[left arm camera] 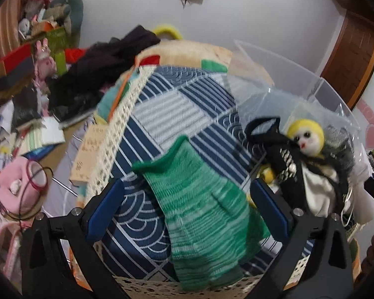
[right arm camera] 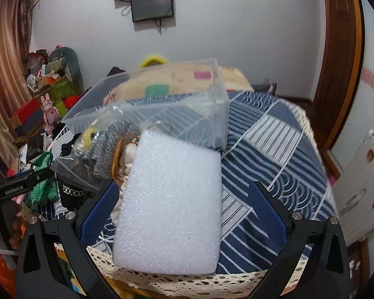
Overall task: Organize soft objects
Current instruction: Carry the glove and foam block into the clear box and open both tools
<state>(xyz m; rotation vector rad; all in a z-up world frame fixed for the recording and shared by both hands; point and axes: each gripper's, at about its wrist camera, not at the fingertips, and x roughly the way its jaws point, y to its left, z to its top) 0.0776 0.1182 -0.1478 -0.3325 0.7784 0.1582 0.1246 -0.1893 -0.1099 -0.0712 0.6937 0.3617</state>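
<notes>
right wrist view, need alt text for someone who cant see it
A white foam block lies on a blue and white patterned cloth, between the open blue-padded fingers of the right gripper. Behind it stands a clear plastic bin, with a grey knit item at its near left.

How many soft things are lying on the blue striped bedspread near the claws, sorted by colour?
Green: 1, knitted cloth
White: 1, foam block
Yellow: 1, yellow-haired doll
Grey: 1, knitted piece
Total: 4
</notes>
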